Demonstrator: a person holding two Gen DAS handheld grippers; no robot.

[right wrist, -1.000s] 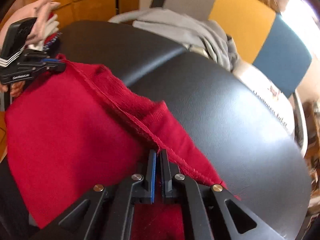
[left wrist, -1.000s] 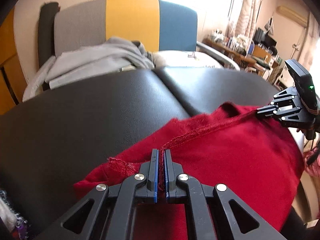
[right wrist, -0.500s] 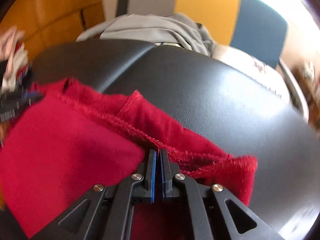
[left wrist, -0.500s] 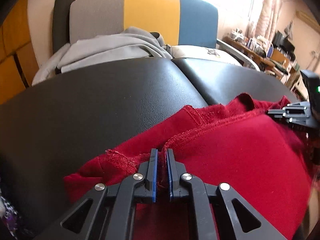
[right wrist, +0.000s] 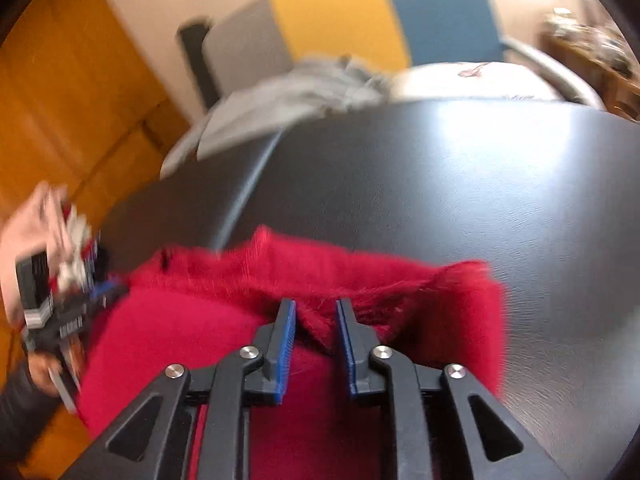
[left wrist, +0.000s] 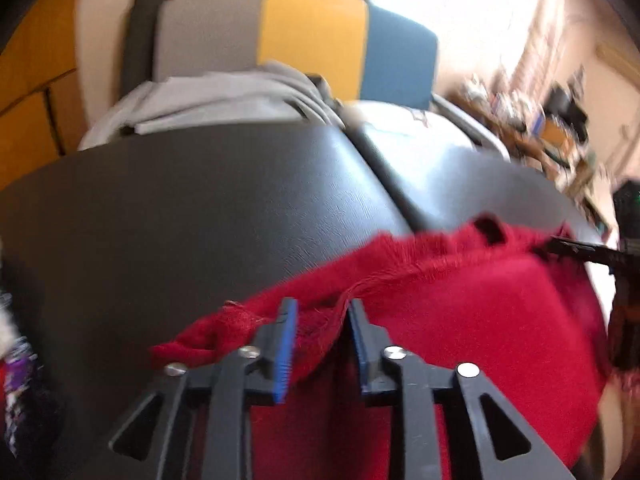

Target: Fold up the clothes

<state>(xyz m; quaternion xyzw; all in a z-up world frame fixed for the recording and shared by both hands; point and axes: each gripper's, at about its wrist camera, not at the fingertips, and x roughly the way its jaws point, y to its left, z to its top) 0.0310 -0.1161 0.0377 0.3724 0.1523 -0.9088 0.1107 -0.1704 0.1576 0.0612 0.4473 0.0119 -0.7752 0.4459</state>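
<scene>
Red knit garment (left wrist: 460, 320) spread over the near part of the black padded surface (left wrist: 200, 208), its frayed upper edge bunched just ahead of both tongs. Left tongs (left wrist: 322, 316) parted wide, blue pads either side of a raised fold of the red knit, cloth lying between the fingers but not pinched. Right tongs (right wrist: 316, 318) likewise spread, a small peak of the same garment (right wrist: 192, 328) standing in the gap, touching neither pad as far as the blur allows. Far to the right of the left tongs, the other tool's black tip at the garment's edge; far to the left of the right tongs, the partner tool and a gloved hand (right wrist: 32, 232), smeared by motion. Beyond both tongs, bare black surface with a seam down it, then grey clothing (left wrist: 224, 100) heaped against a chair back (left wrist: 312, 36) in grey, yellow and blue. Orange wooden panels (right wrist: 60, 112) off to the left.
</scene>
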